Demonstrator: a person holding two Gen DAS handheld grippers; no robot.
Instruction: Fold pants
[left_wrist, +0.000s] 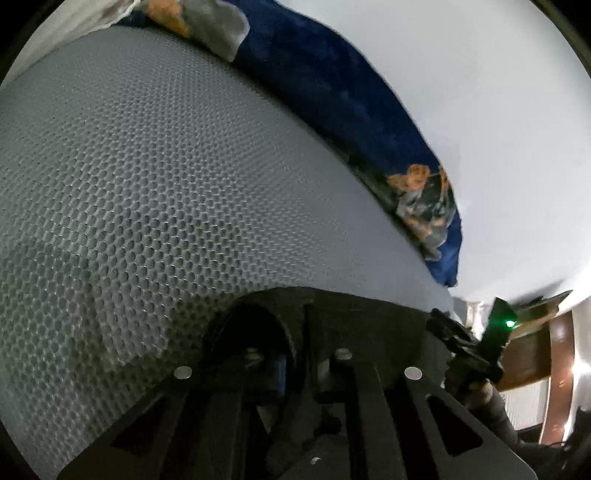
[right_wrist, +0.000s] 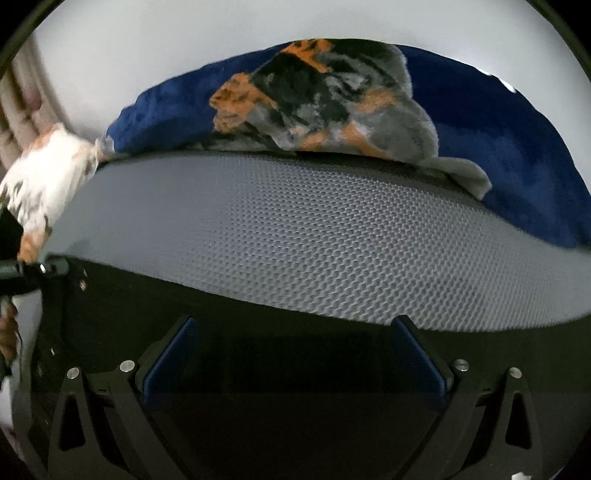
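The dark pants (right_wrist: 258, 295) lie on a grey honeycomb-mesh surface (right_wrist: 332, 229), spread along its near edge right under both grippers. The right gripper (right_wrist: 295, 354) is released: its blue pads (right_wrist: 170, 354) stand wide apart with the dark cloth lying between and below them, neither pad pressing on it. The left gripper (left_wrist: 288, 365) is clenched, its fingers drawn together on a bunched fold of the pants that humps up around them; the very tips are buried in the black fabric and cannot be made out. Along the far edge of the mesh rests a blue blanket (right_wrist: 498, 140) with an orange, black and grey print, one grey corner lapping onto the mesh. A white cloth (right_wrist: 51, 173) with orange patches lies at the mesh's left end, blurred. Behind everything is a pale wall (left_wrist: 480, 110). In the left wrist view the other gripper shows at the right edge as a dark blurred shape with a small green light (left_wrist: 510, 324). How far the pants reach is cut off by the frame edges, and black cloth and black gripper bodies merge in the shadow
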